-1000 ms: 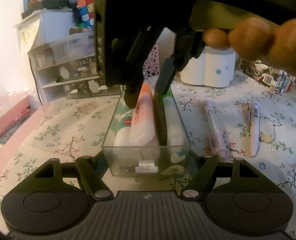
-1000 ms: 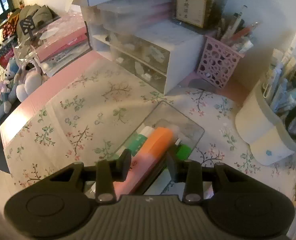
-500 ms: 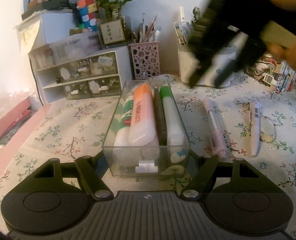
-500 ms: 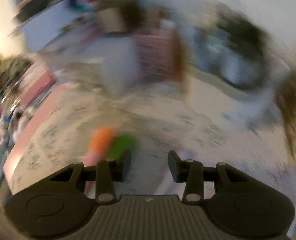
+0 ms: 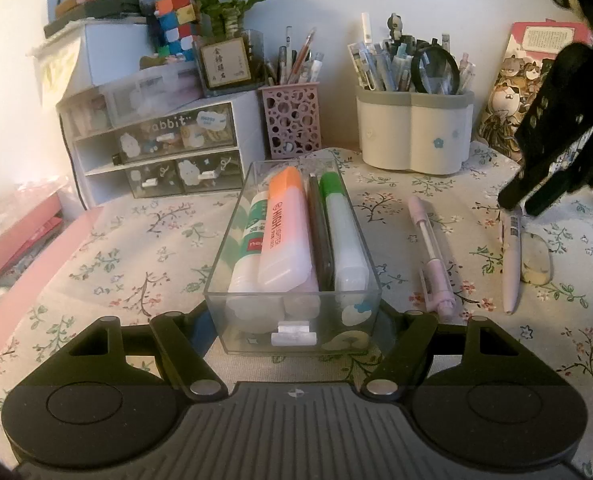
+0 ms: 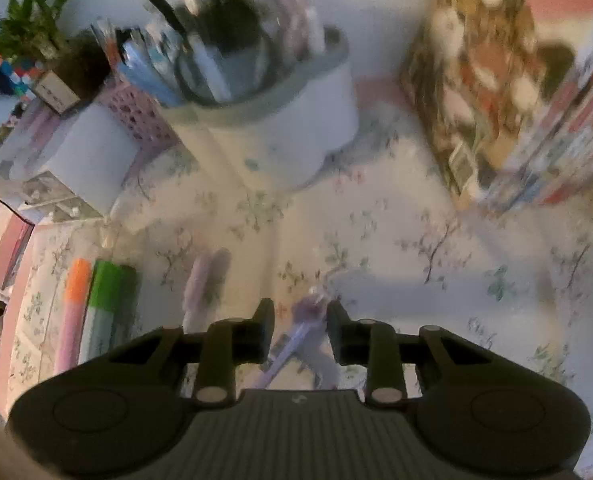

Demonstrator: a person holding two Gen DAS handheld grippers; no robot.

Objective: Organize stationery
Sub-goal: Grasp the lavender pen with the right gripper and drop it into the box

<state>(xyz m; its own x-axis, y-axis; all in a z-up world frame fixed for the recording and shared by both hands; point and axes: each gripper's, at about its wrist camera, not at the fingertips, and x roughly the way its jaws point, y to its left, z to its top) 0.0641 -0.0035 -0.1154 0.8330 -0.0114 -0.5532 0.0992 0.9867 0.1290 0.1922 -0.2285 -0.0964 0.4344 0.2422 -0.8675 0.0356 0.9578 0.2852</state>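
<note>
A clear plastic box (image 5: 292, 326) stands on the flowered cloth between the fingers of my left gripper (image 5: 294, 320), which is shut on its near end. It holds an orange highlighter (image 5: 286, 232), a green-capped tube (image 5: 342, 232), a glue bottle and a dark pen. A pink pen (image 5: 432, 254) and a white pen (image 5: 512, 260) lie right of the box. My right gripper (image 5: 524, 202) is open, hovering over the white pen's far end; in the right wrist view that pen (image 6: 300, 332) lies between its fingers (image 6: 264, 320), blurred.
A white pen pot (image 5: 414, 132), a pink perforated holder (image 5: 292, 120) and a small drawer unit (image 5: 156, 148) stand along the back. Books (image 5: 512, 92) lean at the right. A clear oval piece (image 5: 536, 260) lies beside the white pen.
My right gripper let go of the orange highlighter in the box, rose and swung right to the white pen. The left gripper and the box stayed still.
</note>
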